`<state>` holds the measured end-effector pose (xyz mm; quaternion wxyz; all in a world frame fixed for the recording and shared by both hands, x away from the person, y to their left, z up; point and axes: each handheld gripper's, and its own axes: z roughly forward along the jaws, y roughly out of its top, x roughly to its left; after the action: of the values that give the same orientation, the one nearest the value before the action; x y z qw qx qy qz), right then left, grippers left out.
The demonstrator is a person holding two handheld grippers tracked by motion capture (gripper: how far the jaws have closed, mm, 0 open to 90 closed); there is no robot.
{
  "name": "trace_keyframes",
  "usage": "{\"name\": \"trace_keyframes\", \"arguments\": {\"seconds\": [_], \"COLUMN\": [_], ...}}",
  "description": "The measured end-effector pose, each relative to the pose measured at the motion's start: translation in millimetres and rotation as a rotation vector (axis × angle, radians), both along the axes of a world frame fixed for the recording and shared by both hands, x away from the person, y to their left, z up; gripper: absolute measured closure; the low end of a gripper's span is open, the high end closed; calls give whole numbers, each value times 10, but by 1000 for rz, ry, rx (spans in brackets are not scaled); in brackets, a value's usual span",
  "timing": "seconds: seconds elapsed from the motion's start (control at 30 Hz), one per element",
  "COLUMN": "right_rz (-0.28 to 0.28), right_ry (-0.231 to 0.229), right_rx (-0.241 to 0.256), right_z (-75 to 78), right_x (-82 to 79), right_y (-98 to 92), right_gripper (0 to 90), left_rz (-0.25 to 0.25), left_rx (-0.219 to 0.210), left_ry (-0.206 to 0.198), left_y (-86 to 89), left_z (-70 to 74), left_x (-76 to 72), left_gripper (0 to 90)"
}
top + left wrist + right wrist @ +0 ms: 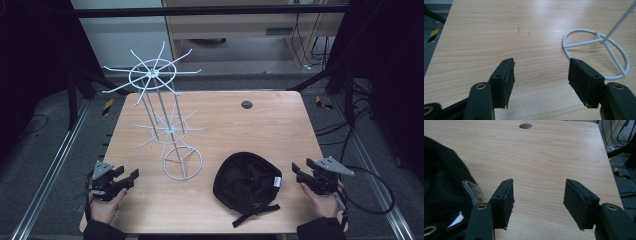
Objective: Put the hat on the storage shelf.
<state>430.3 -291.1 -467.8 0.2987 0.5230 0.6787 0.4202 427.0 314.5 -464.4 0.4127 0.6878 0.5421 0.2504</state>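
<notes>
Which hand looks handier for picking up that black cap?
Probably the right: the right gripper sits open just beside the cap, while the left gripper is across the table, beyond the white rack.

The place looked like a lab or recording rig rather than a home. A plain wooden table with a cable grommet far ahead of the jaws stood inside a frame of dark metal bars, with aluminium rails running along the grey floor on both sides. Loose cables trailed over the floor beyond the right jaws, and yellow-black hazard tape marked the floor past the table's far corners.
</notes>
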Motion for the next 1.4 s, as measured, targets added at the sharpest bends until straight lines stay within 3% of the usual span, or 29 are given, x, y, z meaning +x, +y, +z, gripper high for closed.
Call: {"name": "trace_keyframes", "arguments": {"seconds": [0.1, 0.27, 0.5, 0.8, 1.07, 1.4], "right_rz": [32, 64, 108, 163, 214, 266], "right_ry": [7, 10, 1, -9, -11, 15], "right_rx": [-22, 1, -15, -40, -28, -47], "right_z": [29, 103, 185, 235, 298, 276], "right_x": [-29, -72, -101, -73, -4, 33], "right_y": [43, 119, 205, 303, 380, 503], "right_gripper": [440, 478, 493, 525, 569, 590], "left_rz": [-22, -61, -100, -167, -208, -261], "left_rx": [5, 24, 30, 37, 38, 50], "left_ry": [-15, -20, -33, -46, -46, -43], "left_y": [-88, -202, -350, -535, -713, -932], "left_z": [25, 47, 72, 98, 108, 116], "left_x": [-41, -79, -133, -202, -255, -267], "left_gripper": [388, 404, 432, 467, 508, 544]}}
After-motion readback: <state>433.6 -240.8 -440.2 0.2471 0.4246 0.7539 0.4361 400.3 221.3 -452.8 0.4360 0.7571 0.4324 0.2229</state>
